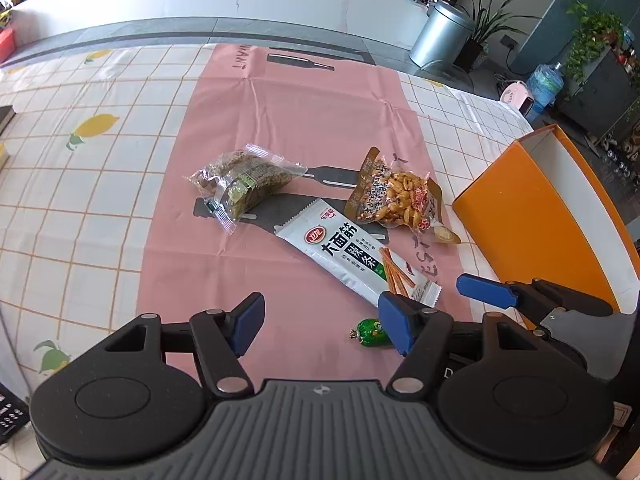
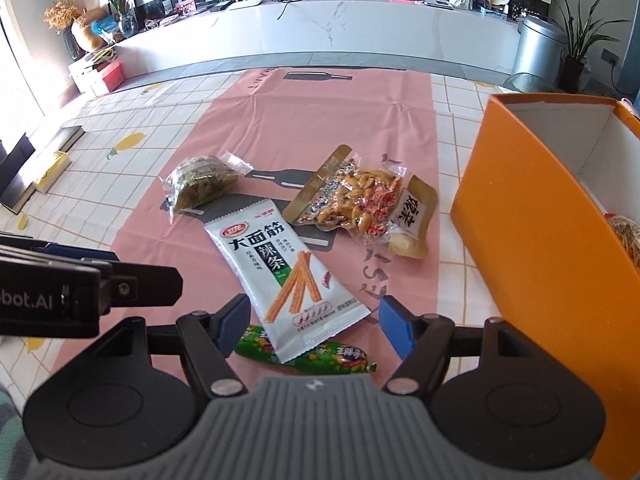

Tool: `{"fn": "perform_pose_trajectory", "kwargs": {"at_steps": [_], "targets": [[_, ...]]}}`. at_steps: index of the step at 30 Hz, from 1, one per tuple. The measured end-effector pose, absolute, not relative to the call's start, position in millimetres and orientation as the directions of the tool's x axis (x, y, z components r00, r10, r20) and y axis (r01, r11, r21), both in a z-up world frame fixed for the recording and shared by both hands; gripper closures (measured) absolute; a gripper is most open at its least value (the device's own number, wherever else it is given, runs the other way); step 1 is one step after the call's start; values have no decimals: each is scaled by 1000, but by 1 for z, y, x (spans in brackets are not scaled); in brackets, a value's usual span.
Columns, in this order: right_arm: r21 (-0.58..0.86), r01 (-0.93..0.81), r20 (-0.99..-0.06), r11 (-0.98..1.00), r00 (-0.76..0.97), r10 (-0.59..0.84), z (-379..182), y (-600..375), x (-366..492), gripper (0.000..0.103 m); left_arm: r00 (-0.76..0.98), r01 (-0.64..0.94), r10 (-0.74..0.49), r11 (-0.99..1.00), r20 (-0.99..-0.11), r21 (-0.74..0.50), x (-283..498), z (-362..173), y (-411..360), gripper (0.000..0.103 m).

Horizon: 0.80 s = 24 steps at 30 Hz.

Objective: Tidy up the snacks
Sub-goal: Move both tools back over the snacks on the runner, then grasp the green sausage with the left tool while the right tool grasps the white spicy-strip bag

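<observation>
Several snacks lie on the pink mat (image 1: 288,128): a clear greenish packet (image 1: 242,182) (image 2: 202,182), a peanut packet (image 1: 394,196) (image 2: 356,204), a white spicy-strip packet (image 1: 352,254) (image 2: 284,276) and a green sausage (image 1: 370,334) (image 2: 320,354) partly under the white packet. An orange box (image 1: 532,216) (image 2: 536,216) stands at the right. My left gripper (image 1: 322,324) is open and empty, above the mat's near end. My right gripper (image 2: 312,326) is open over the white packet's near end and the sausage. In the left wrist view the right gripper (image 1: 486,290) shows one blue pad.
The table has a white checked cloth with lemon prints (image 1: 96,128). The orange box holds a snack (image 2: 626,236) inside. A dark object (image 2: 24,168) lies at the table's left edge. A white counter (image 2: 320,28) and a metal bin (image 1: 440,34) stand beyond the table.
</observation>
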State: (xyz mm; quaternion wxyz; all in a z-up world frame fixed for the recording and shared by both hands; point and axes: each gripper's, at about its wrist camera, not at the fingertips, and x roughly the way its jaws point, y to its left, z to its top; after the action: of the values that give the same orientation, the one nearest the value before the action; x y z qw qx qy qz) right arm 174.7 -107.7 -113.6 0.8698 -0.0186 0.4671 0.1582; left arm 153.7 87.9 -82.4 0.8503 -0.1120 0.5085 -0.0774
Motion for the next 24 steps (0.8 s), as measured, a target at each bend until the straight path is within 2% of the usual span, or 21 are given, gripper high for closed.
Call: {"fn": "perform_pose_trajectory", "kwargs": {"at_steps": [3, 10, 15, 21, 24], "targets": [[143, -276, -825, 950, 498, 269, -123, -114, 181, 44, 464, 7, -266, 955, -845, -297, 158, -91, 88, 27], [205, -266, -816, 942, 484, 315, -129, -125, 189, 44, 447, 4, -304, 941, -841, -338, 167, -102, 82, 27], [196, -295, -823, 935, 469, 321, -126, -128, 189, 47, 436, -28, -313, 932, -844, -360, 162, -105, 85, 34], [214, -319, -822, 923, 453, 347, -125, -143, 171, 49, 392, -4, -328, 934, -859, -358, 154, -107, 77, 35], [258, -313, -806, 914, 451, 382, -127, -148, 166, 56, 364, -12, -348, 925, -864, -379, 149, -111, 74, 40]]}}
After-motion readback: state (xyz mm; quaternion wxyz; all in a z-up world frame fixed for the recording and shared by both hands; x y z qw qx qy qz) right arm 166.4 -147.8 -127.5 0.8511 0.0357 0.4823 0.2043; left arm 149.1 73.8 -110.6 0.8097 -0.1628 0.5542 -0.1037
